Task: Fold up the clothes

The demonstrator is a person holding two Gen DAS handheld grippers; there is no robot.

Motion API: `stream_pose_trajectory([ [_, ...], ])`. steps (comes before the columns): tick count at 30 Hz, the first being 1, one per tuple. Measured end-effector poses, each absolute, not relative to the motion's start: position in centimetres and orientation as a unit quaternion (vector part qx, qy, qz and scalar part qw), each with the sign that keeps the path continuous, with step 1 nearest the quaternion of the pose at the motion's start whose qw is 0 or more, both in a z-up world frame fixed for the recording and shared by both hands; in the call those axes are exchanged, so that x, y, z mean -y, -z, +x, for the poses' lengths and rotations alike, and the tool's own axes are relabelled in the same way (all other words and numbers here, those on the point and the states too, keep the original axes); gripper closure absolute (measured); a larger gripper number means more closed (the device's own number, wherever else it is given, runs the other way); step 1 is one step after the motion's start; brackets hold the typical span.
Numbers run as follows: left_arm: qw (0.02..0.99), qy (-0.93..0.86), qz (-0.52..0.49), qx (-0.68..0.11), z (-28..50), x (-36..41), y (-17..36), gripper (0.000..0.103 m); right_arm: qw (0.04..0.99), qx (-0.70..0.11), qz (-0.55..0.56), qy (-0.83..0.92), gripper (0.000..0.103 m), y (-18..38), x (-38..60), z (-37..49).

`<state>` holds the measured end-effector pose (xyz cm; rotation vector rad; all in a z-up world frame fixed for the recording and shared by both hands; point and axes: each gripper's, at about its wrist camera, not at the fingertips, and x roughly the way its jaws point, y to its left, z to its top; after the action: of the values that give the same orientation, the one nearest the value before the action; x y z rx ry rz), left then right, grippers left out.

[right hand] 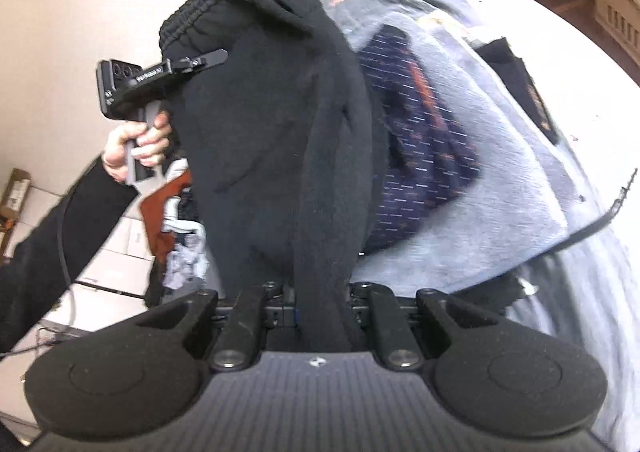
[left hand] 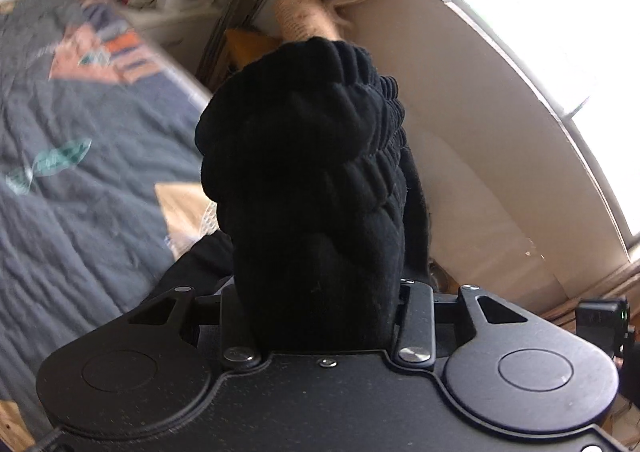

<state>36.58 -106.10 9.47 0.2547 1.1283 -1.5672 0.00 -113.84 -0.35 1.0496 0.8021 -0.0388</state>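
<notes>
Both grippers, left gripper (right hand: pixel 216 55) and right gripper (right hand: pixel 320 316), clamped on black sweatpants (right hand: pixel 272 139) above cluttered bed (left hand: pixel 72 179)

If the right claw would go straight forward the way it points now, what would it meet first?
The black sweatpants it already grips; they fill the line ahead of the right claw. Beyond them, probably the left claw, though depth is unclear.

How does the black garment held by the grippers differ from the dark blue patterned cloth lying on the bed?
1. The black garment is held up off the bed by both grippers; the dark blue patterned cloth lies on the bed.
2. The black garment is plain black with a gathered elastic band at one end; the dark blue patterned cloth carries small light dashes and orange marks.
3. The black garment hangs bunched in thick folds; the patterned cloth is spread flatter.

Both are soft, dark textiles.
</notes>
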Motion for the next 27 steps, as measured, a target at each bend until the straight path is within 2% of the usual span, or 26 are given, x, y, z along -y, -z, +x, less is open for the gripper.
stream_pose_trajectory([
  [4,0.561,0.635,0.107,-0.520,37.5,106.4,-6.5,0.060,0.785,-0.380,0.486,0.054,0.086,2.0,113.7,-1.1],
  [8,0.558,0.616,0.095,-0.547,39.1,105.8,-5.1,0.054,0.785,-0.371,0.489,0.079,0.078,1.9,113.6,-2.7],
  [12,0.559,0.611,0.119,-0.548,40.0,105.4,-5.6,0.047,0.785,-0.362,0.492,0.104,0.068,1.7,113.6,-4.4],
  [15,0.562,0.608,0.143,-0.542,40.3,105.1,-6.2,0.041,0.784,-0.355,0.494,0.123,0.067,1.6,113.5,-5.6],
  [19,0.571,0.603,0.164,-0.532,39.9,105.1,-7.1,0.038,0.789,-0.342,0.490,0.142,0.065,1.1,113.5,-6.5],
  [22,0.609,0.594,0.158,-0.501,40.5,103.9,-8.5,0.018,0.796,-0.328,0.486,0.151,0.060,0.1,113.4,-6.8],
  [23,0.628,0.590,0.152,-0.484,40.9,103.2,-9.2,0.007,0.802,-0.324,0.478,0.154,0.058,-0.5,113.3,-6.7],
  [25,0.665,0.576,0.133,-0.456,41.8,101.3,-11.1,0.003,0.813,-0.316,0.461,0.162,0.052,-1.8,113.0,-6.5],
  [26,0.683,0.567,0.130,-0.441,42.1,100.4,-11.9,0.000,0.818,-0.313,0.451,0.170,0.042,-2.7,112.7,-6.3],
  [27,0.695,0.561,0.128,-0.432,42.2,99.6,-12.7,0.000,0.824,-0.310,0.441,0.177,0.025,-3.5,112.4,-5.9],
])
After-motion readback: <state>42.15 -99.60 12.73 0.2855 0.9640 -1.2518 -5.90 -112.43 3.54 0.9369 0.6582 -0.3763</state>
